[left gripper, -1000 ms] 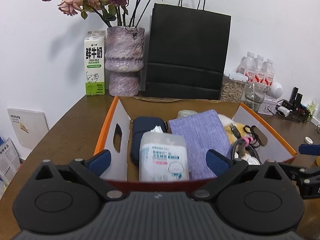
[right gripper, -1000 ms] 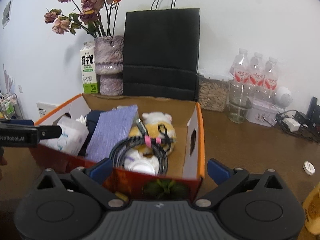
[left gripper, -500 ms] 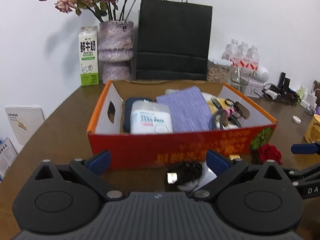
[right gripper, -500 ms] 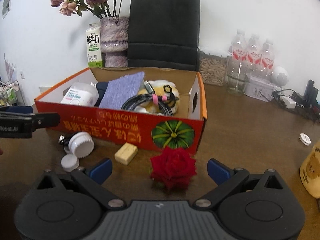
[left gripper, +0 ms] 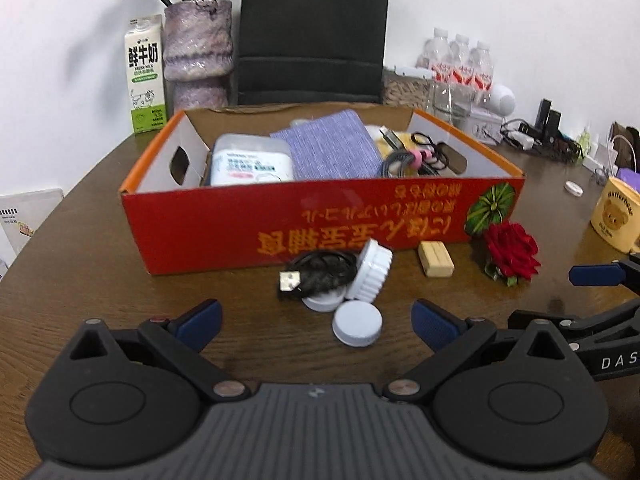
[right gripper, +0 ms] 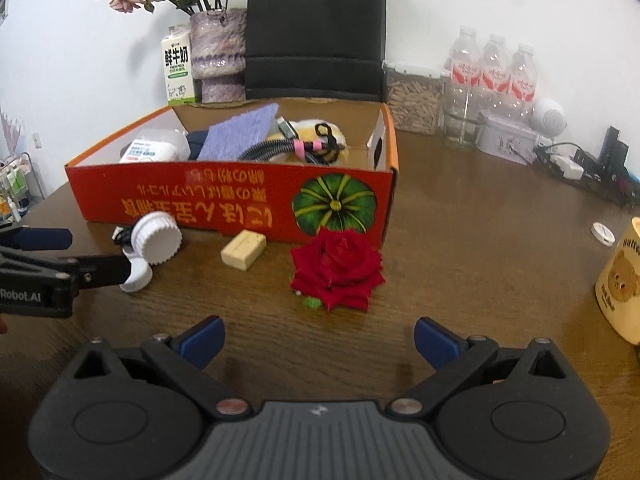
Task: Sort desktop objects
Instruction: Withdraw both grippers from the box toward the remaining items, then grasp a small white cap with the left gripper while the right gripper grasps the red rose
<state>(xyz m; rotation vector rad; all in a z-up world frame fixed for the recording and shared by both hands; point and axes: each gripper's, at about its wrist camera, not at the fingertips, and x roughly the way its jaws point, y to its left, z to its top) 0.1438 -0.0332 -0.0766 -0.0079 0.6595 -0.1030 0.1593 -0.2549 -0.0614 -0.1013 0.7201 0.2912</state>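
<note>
rose (right gripper: 336, 268) red, full bloom, on table, left gripper (left gripper: 316, 322) and right gripper (right gripper: 318, 340) spread wide

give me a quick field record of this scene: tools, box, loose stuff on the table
left tool: open, empty, above the white cap
right tool: open, empty, facing the rose
box: red, open top, holds wipes, purple cloth, cables
loose in front of box: black cable, white jar, cap, tan block, rose
far right: yellow mug

Bare table (right gripper: 460, 264) between rose (right gripper: 337, 270) and mug (right gripper: 620, 288)
</note>
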